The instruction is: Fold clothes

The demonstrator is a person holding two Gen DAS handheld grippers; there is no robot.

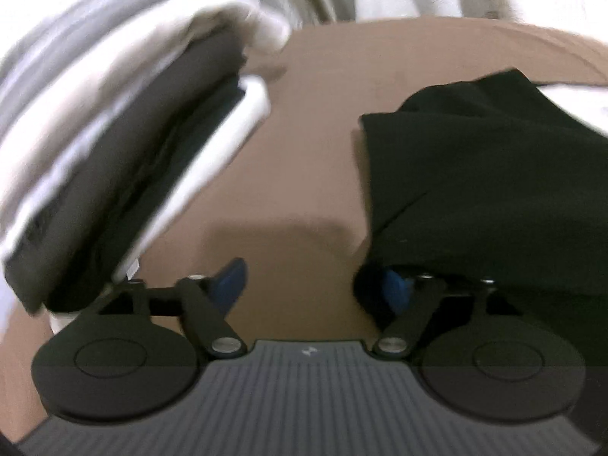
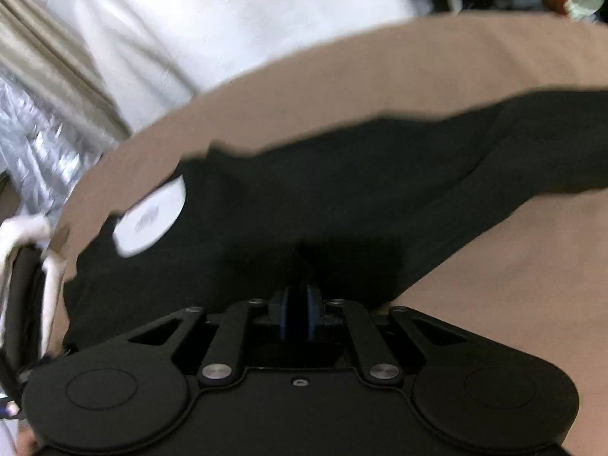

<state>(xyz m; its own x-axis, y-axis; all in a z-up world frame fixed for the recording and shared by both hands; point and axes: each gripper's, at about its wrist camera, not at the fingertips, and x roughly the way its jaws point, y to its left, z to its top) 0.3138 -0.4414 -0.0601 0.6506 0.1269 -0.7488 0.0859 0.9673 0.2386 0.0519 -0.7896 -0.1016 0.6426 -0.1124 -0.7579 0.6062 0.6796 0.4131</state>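
Cloth, black: a garment [image 1: 475, 174] spread on the tan bench [image 1: 304, 133], at three o'clock in the left wrist view, its near edge draped over the right-hand blue pad. Left fingers [image 1: 314, 285] released, spread wide, only bare bench between the pads. At nine to ten o'clock there, a blurred stack of folded clothes [image 1: 125, 159], dark layers between white and grey ones, lying at a tilt close to the left pad. In the right wrist view, the same black garment [image 2: 342, 209] stretched across the middle from nine to three o'clock, a round white label [image 2: 150, 220] on it at nine o'clock. Right fingers [image 2: 300, 315] drawn nearly together at the garment's near edge, just a narrow dark gap between the blue pads; impossible to tell whether cloth sits pinched in that gap. Beyond the bench edge at twelve o'clock, white fabric [image 2: 228, 19].
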